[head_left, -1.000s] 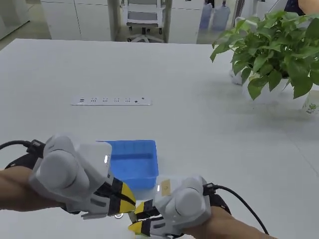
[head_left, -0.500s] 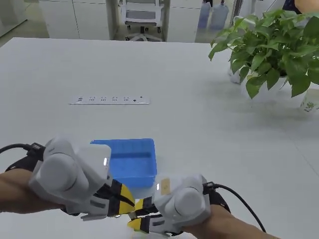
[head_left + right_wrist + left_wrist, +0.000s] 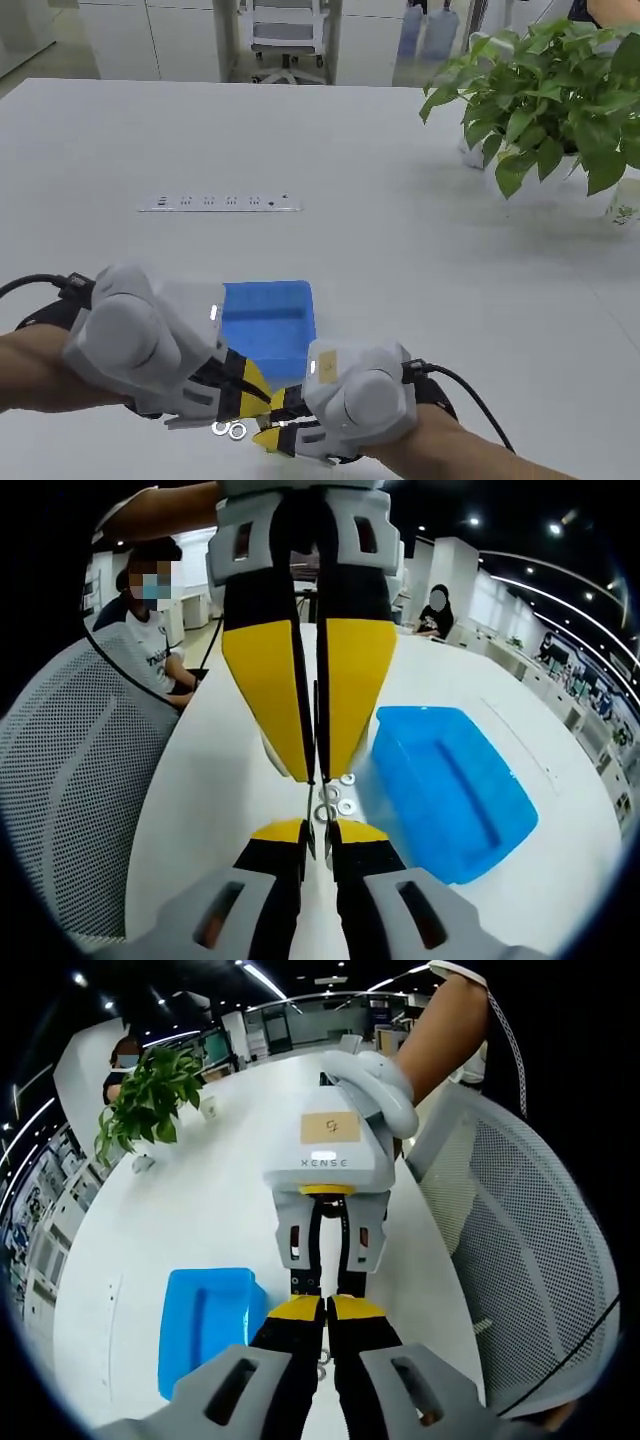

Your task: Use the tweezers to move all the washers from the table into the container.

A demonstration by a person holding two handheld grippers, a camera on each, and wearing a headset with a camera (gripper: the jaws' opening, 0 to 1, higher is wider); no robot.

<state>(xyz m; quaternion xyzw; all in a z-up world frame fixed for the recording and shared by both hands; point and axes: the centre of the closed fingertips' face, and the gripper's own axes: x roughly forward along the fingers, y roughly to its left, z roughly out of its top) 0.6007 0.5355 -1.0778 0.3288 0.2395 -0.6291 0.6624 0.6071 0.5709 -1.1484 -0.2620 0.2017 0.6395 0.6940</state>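
Note:
A blue container (image 3: pixel 266 293) sits on the white table (image 3: pixel 420 260), just beyond both grippers. My left gripper (image 3: pixel 262 400) and right gripper (image 3: pixel 270 432) meet tip to tip near the table's front edge. In the right gripper view, thin tweezers (image 3: pixel 313 798) run between the left gripper's (image 3: pixel 312 775) long yellow jaws down into my right gripper (image 3: pixel 312 832); both look shut on them. A few small washers (image 3: pixel 338 802) lie on the table beside the container (image 3: pixel 450 790), and also show as washers (image 3: pixel 229 430) under the left gripper. In the left gripper view the left gripper (image 3: pixel 326 1308) faces the right gripper (image 3: pixel 326 1282), with the container (image 3: pixel 205 1320) to the left.
A flat power strip (image 3: pixel 221 203) lies mid-table and a potted plant (image 3: pixel 545 90) stands at the far right. A mesh chair (image 3: pixel 520 1250) is close behind the front edge. An office chair (image 3: pixel 285 30) stands beyond the table. Seated people (image 3: pixel 150 610) are nearby.
Both grippers stayed tip to tip and edged a little up and right over the container's near wall. Two washers now show below the left gripper.

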